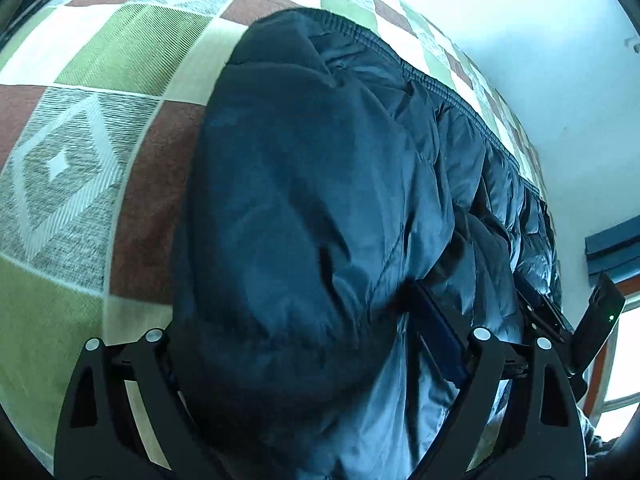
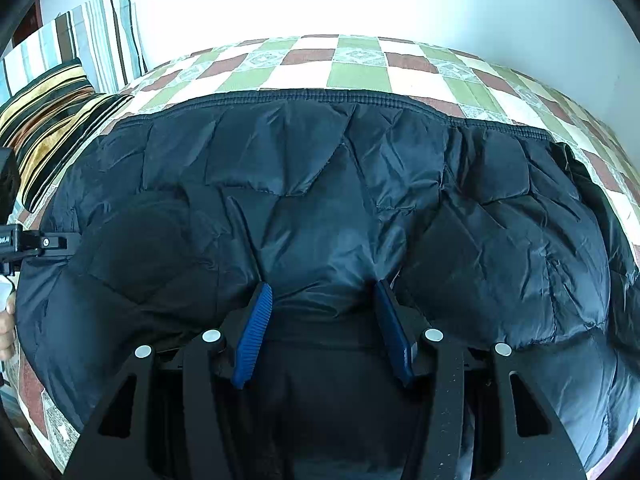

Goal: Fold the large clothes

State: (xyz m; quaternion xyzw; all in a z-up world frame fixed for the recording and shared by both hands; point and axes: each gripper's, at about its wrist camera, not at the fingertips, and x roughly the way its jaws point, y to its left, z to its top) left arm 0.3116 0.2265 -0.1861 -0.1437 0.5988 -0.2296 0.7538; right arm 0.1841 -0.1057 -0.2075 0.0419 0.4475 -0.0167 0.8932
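Checked green, red and cream bedspread [image 2: 360, 76] carries the dark navy quilted puffer jacket [image 2: 320, 168], spread wide, ribbed hem toward the wall. Right gripper [image 2: 324, 296] pinches a bunched fold of jacket between its blue pads. Left gripper [image 1: 304, 344] gapes wide, jacket bulging between the jaws, ungripped. Advice: seat left deep, close firmly, lift both evenly.

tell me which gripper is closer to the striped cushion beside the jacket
Left. The left gripper has its body just below the striped cushion, at the jacket's left end. The right gripper is farther off, clamped on the jacket's near edge around its middle.
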